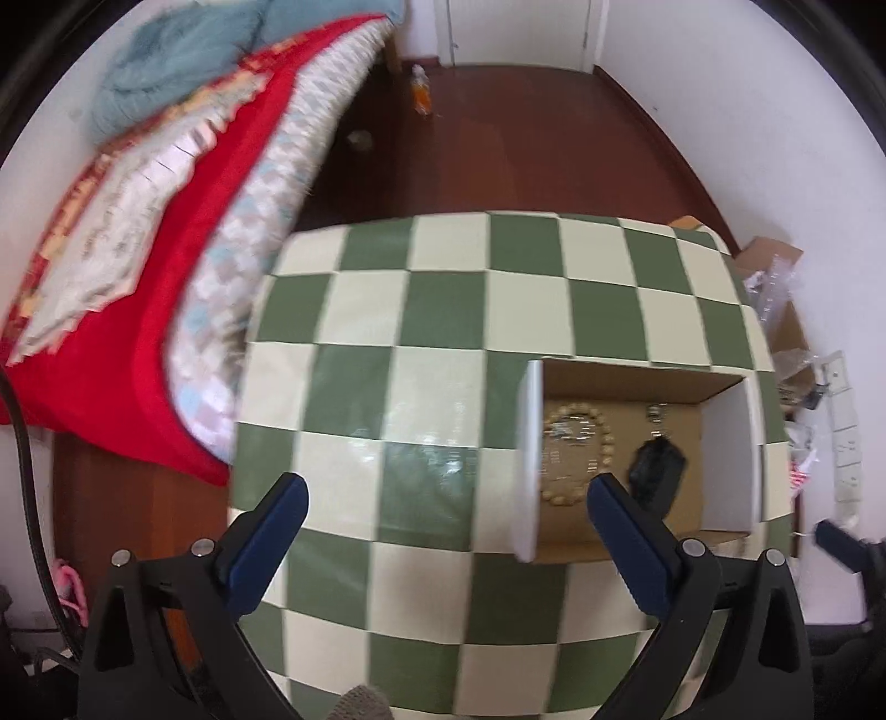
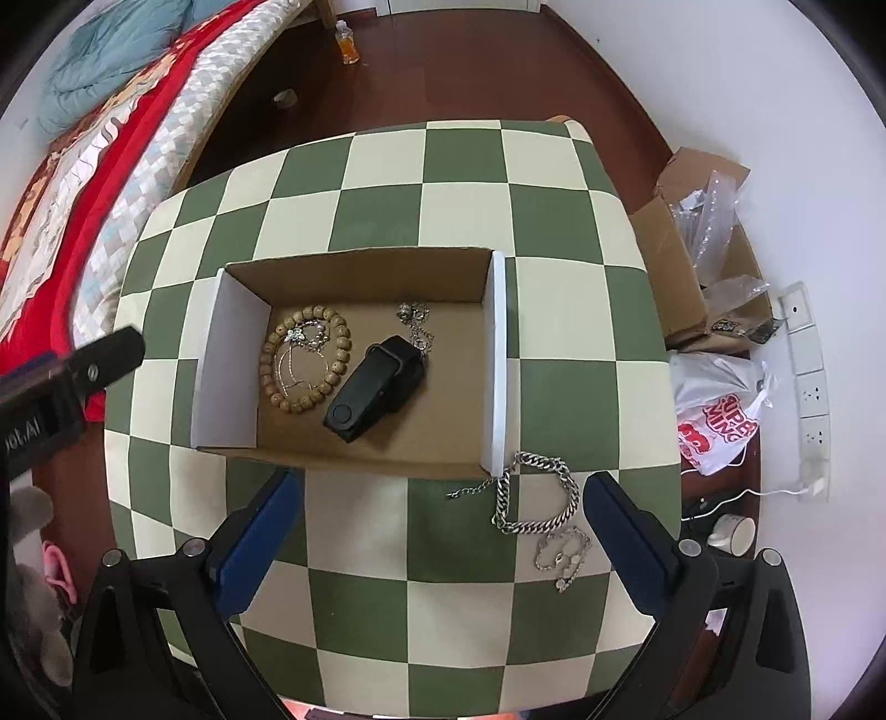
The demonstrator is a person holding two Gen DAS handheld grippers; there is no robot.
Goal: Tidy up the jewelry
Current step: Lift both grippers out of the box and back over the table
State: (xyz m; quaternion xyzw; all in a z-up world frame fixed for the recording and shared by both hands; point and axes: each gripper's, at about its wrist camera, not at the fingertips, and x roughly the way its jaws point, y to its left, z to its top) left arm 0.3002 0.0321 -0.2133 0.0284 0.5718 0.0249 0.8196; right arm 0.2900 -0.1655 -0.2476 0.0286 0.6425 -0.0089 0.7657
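An open cardboard box (image 2: 354, 277) sits on the green-and-cream checkered table (image 2: 465, 166). Inside lie a wooden bead bracelet (image 2: 277, 382), a thin silver chain (image 2: 299, 338), a black watch band (image 2: 376, 387) and a small silver piece (image 2: 415, 315). A thick silver chain (image 2: 554, 498) and a thin silver bracelet (image 2: 562, 554) lie on the table outside the box's right front corner. My right gripper (image 2: 443, 515) is open above the table, just in front of the box. My left gripper (image 1: 446, 515) is open over the table, left of the box (image 1: 637, 382).
A bed with a red quilt (image 1: 183, 310) stands left of the table. On the floor to the right are a cardboard box with plastic wrap (image 2: 698, 232), a white bag (image 2: 720, 415), a power strip (image 2: 811, 387) and a cup (image 2: 731, 529). A small bottle (image 2: 348, 44) stands on the far floor.
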